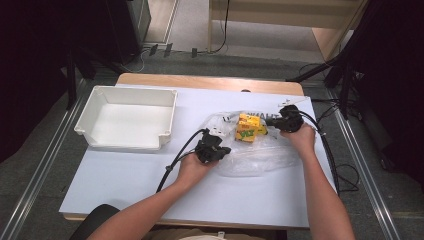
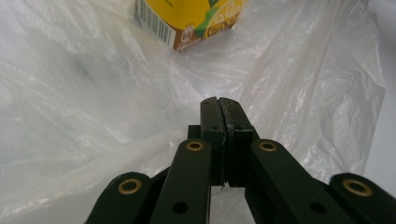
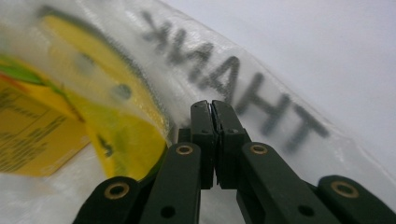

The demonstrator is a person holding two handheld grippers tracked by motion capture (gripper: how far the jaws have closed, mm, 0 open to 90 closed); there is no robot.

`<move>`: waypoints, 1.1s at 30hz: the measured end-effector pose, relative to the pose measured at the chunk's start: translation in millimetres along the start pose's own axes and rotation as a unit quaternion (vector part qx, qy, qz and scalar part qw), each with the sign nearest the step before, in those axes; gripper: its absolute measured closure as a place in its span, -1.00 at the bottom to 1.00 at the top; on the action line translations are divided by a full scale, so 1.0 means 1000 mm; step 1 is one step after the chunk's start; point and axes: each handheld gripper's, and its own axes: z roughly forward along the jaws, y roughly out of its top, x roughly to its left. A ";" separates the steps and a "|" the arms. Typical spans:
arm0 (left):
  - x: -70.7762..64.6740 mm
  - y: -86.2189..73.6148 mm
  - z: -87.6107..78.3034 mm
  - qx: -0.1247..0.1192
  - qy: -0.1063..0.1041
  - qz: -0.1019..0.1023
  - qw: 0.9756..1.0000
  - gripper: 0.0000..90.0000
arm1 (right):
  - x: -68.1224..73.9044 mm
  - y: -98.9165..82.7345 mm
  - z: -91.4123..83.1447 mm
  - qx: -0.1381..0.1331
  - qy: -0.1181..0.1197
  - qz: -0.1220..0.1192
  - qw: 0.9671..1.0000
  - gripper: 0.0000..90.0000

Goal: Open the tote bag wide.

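You get even overhead light on the white rectangular table top (image 1: 125,175); surroundings fall dark, and the yellow cardboard carton (image 3: 42,135) blurs close up.

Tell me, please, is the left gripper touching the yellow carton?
Apart. The left gripper view shows the left gripper shut over plastic bag, with film between it and the yellow carton.

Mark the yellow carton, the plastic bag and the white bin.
yellow carton (image 1: 248,127), high view, on its top face.
plastic bag (image 2: 84,93), left gripper view, on crumpled film.
white bin (image 1: 167,117), high view, on its right wall.
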 end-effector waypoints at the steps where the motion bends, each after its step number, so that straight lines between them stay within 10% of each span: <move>1: -0.001 -0.001 0.000 0.001 0.000 0.003 1.000 1.00 | -0.002 0.001 0.002 -0.001 -0.005 0.003 1.000 0.99; 21: 0.003 -0.013 -0.001 -0.005 -0.003 0.014 1.000 1.00 | -0.006 0.006 0.018 -0.031 -0.043 0.029 0.998 1.00; 33: 0.003 0.011 -0.024 -0.026 -0.011 0.010 1.000 1.00 | 0.008 0.013 -0.017 -0.050 -0.022 0.017 0.998 1.00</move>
